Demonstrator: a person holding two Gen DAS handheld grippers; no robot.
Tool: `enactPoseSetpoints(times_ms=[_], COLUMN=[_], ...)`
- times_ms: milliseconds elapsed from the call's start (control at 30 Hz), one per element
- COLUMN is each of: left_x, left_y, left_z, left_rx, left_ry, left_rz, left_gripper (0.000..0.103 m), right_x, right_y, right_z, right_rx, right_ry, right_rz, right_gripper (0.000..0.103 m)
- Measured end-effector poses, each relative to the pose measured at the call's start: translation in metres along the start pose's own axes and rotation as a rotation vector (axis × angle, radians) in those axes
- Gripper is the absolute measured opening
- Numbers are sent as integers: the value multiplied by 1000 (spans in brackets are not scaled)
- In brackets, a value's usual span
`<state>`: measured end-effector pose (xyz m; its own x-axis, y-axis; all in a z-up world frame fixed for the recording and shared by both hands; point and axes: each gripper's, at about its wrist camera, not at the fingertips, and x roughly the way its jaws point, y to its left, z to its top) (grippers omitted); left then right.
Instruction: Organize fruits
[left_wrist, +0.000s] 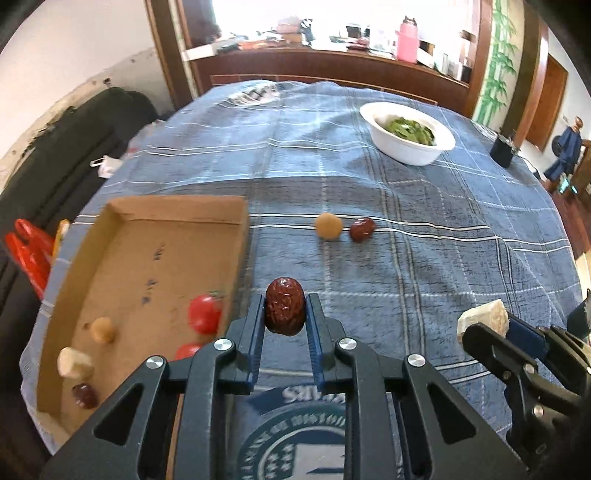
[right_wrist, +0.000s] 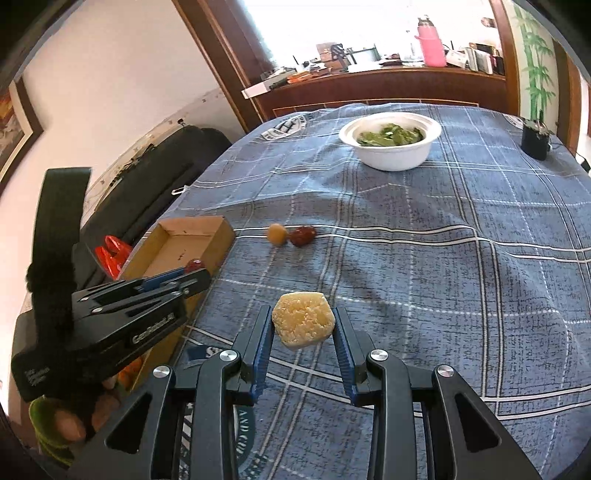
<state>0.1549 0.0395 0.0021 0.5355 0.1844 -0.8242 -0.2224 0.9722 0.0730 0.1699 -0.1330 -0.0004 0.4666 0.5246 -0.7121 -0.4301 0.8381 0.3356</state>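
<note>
My left gripper (left_wrist: 285, 308) is shut on a dark red date (left_wrist: 285, 312), held just right of a shallow cardboard tray (left_wrist: 155, 221). The tray holds a red tomato (left_wrist: 204, 313), a tan round fruit (left_wrist: 103, 329), a pale chunk (left_wrist: 74, 363) and another date (left_wrist: 85, 395). My right gripper (right_wrist: 303, 325) is shut on a pale yellow hexagonal fruit chunk (right_wrist: 303, 323) above the blue cloth; it also shows in the left wrist view (left_wrist: 484, 321). A tan round fruit (left_wrist: 328, 226) and a date (left_wrist: 362, 229) lie on the cloth.
A white bowl of greens (left_wrist: 408, 147) stands at the far right of the table. A small black object (right_wrist: 534, 142) sits near the far edge. Black bags (left_wrist: 74, 155) and a red bag (left_wrist: 29, 251) lie left of the table. A cluttered wooden shelf runs behind.
</note>
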Motion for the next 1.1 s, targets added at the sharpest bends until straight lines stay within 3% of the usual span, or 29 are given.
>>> enactPoseSetpoints(times_ms=[333, 1100], left_x=[-19, -24], left_y=[23, 54], left_z=[-10, -21], left_rx=[-34, -77], left_ry=[-36, -30], left_rz=[49, 48], left_gripper=[19, 19], right_x=[-2, 3], right_y=[31, 59], right_z=[4, 2], right_rx=[-59, -102], right_ry=[-7, 1], right_rz=[29, 40], right_gripper=[32, 32])
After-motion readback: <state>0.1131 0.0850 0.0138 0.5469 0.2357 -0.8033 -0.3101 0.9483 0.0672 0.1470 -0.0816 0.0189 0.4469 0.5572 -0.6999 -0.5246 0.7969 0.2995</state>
